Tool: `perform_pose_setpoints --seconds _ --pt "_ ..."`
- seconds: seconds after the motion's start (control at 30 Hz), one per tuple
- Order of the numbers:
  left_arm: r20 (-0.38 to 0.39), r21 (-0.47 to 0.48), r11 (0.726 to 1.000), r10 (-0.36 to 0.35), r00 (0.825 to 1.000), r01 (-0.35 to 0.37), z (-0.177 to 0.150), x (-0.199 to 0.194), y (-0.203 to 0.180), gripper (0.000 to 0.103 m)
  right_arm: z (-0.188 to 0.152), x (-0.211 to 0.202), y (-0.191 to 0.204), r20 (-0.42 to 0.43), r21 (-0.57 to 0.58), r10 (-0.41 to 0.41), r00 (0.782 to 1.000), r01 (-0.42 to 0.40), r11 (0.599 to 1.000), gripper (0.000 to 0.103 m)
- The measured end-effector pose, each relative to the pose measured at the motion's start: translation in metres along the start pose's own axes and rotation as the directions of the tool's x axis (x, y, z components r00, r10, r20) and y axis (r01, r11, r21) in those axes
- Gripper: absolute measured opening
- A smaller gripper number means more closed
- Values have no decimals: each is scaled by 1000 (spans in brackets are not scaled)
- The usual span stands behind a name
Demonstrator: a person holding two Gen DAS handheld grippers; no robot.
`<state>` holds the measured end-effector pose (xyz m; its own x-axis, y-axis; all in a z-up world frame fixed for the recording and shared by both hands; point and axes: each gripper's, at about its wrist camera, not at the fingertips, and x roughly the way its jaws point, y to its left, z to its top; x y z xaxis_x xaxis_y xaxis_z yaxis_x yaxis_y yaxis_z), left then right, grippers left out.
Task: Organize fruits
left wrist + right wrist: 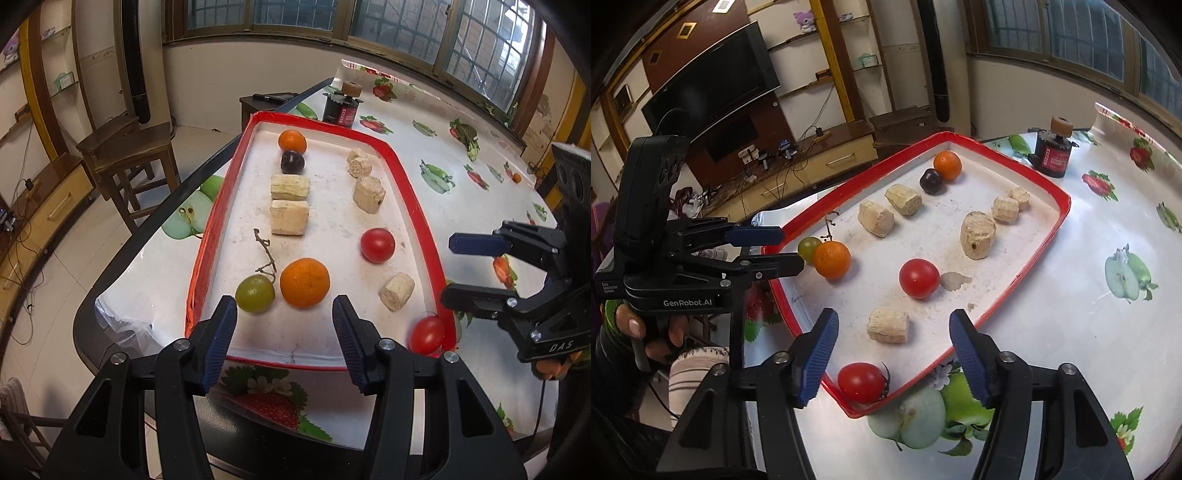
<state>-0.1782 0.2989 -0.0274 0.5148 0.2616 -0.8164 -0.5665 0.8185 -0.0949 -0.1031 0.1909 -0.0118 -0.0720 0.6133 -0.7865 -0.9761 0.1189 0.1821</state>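
Observation:
A red-rimmed white tray (pixel 413 192) (pixel 1034 254) holds two oranges, a dark plum (pixel 292 162) (pixel 931 181), a green grape (pixel 255 293) (pixel 809 248), two tomatoes and several beige cut chunks. My left gripper (pixel 284 332) (pixel 788 249) is open and empty at the tray's near edge, close to the near orange (pixel 304 282) (pixel 832 259). My right gripper (pixel 892 354) (pixel 448 269) is open and empty, above a beige chunk (pixel 888 325) and near the corner tomato (pixel 861 382) (pixel 426 334). The other tomato (pixel 377 245) (pixel 919 278) lies mid-tray.
A fruit-print cloth covers the table (pixel 461 221) (pixel 1108 332). A dark jar with a cork-like top (pixel 341 107) (pixel 1055 155) stands beyond the tray. Wooden stools (pixel 129 162) and a TV cabinet (pixel 812 158) stand off the table's left side.

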Motion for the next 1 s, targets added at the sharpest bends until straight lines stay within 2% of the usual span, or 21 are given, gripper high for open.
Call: perform_pose_setpoints --seconds 0.27,0.33,0.37,0.57,1.0 --pt "18 20 999 31 999 -31 -7 -13 -4 53 -6 -13 -1 4 -76 7 1000 -7 997 75" --pt "25 20 998 51 998 -51 -10 -17 -4 69 -7 -16 0 6 -99 5 1000 -5 995 77" --pt "30 25 998 56 998 -57 -11 -19 -5 71 -7 -17 0 5 -109 5 1000 -4 994 77" --pt "62 48 997 64 996 -67 -18 -28 -13 72 -11 -24 1 5 -165 -7 1000 8 986 79" --pt "63 105 990 92 994 -98 -31 -30 -30 72 -25 -23 5 -19 -235 4 1000 -8 972 82"
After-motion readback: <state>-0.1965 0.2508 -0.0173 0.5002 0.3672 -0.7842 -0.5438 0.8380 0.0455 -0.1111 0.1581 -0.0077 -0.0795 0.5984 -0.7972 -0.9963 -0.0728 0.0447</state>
